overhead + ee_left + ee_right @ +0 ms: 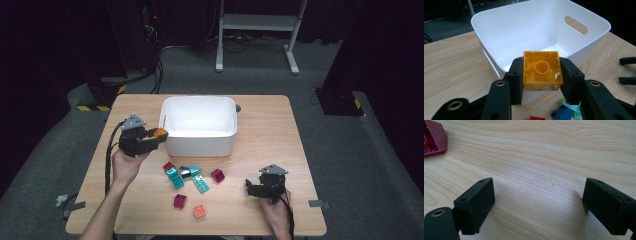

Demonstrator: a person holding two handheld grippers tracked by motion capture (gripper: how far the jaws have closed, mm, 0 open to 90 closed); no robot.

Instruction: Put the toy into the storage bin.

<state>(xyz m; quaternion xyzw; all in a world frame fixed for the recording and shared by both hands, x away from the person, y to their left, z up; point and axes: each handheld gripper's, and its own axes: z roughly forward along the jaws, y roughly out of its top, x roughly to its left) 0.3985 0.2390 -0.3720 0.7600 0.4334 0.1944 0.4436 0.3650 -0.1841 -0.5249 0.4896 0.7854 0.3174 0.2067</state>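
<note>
My left gripper point(159, 134) is shut on an orange brick point(542, 70), held just outside the near-left wall of the white bin point(199, 145). In the left gripper view the brick's hollow underside faces the camera and the bin point(499, 27) opens behind it with nothing visible inside. My right gripper point(248, 186) rests open on the wood at the front right, jaws wide apart point(537, 207) over bare table. A dark red brick point(432, 137) lies at the far left of the right gripper view.
Loose bricks lie in front of the bin: teal ones point(200, 183), a dark red one point(217, 175), a magenta one point(179, 201), an orange one point(199, 211). The table's front edge point(200, 232) is close to both hands. Cables trail from each gripper.
</note>
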